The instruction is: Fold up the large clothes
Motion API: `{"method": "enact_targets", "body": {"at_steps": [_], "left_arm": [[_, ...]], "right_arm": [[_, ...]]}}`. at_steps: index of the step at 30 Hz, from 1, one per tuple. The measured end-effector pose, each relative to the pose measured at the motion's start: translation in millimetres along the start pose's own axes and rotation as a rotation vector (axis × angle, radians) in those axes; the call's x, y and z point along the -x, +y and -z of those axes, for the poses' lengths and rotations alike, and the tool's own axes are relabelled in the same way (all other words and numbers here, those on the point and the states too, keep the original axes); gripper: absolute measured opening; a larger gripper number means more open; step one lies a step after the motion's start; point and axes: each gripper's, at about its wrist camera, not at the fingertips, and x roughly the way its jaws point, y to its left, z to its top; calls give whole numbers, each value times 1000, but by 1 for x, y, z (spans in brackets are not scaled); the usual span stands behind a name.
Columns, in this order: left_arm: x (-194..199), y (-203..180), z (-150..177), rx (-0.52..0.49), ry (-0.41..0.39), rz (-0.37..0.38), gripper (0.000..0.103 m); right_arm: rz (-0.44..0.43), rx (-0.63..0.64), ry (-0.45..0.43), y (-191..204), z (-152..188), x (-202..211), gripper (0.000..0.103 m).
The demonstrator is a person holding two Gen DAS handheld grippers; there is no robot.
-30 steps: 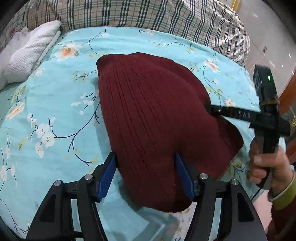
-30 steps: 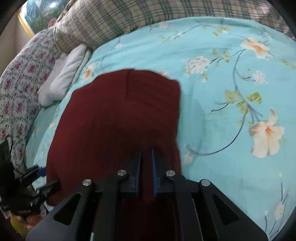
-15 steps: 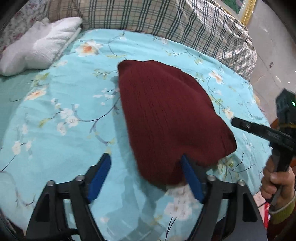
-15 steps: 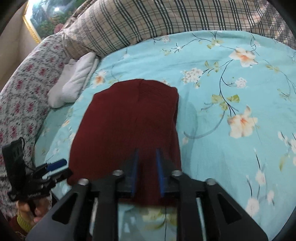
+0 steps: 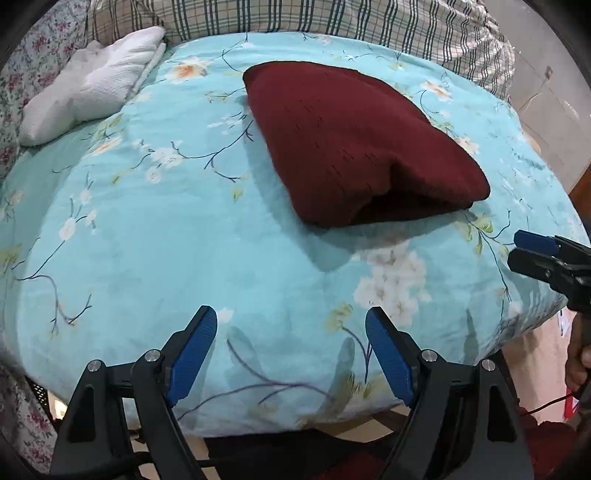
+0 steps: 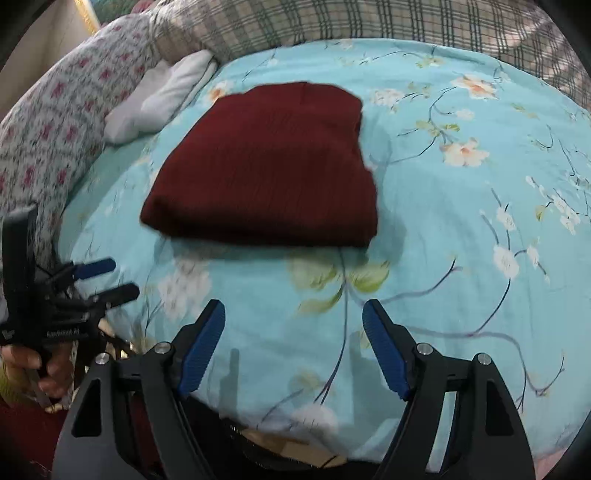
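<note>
Folded maroon knit sweater (image 5: 354, 144) lies ahead of both fingertip pairs, untouched. Left gripper (image 5: 290, 332) and right gripper (image 6: 293, 323) spread wide, empty, over floral bedsheet (image 5: 166, 240). Fold looks finished; if tidying, press the loose near edge flat rather than pinching.

1. The folded sweater (image 5: 354, 140) is showing a deep maroon, with fine lengthwise ribbing running through the knit.
2. The bedspread (image 5: 184, 240) is wearing a light turquoise, with white and peach blossoms, green leaves and thin dark branches trailing over it.
3. The blanket (image 5: 332, 18) bunched along the far edge is showing a beige ground crossed by dark green and grey checks.
4. The towel (image 5: 92, 81) is looking plain white, with a nubbly texture.
5. The quilt (image 6: 55, 122) at the side is carrying small pink and red flowers on a pale ground.
6. The left gripper (image 5: 291, 354) and right gripper (image 6: 293, 347) are showing black frames with bright blue pads (image 5: 192, 354).
</note>
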Motion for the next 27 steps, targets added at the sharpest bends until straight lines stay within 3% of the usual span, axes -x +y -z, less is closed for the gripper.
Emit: {"method": "enact_targets", "body": {"at_steps": [3,6,8,12,15,21,27], "left_arm": [[18,-3,-6,-20,-14,-25,83],[46,-8,-16,-50,-72,-93,85],[62,-10,-23,-60,-114,-101,87],[77,-14,-31,-78,-172,-109,94],[67,-16,-38,-88,-152,-132,94],[46,-17,-44,-94,-87,-162,94],[50,-17,-59,-95,-115,-171,94]], "right_arm": [[2,24,0,8,0,10,79],[29,72,-40,22,-6,31,81],[51,89,-78,27,-13,46,83],[7,76,-100,27,-24,57,94],[-17,51,-87,22,-27,48,102],[-37,36,-46,25,-26,29,102],[-40,57,-49,25,-35,29,102]]}}
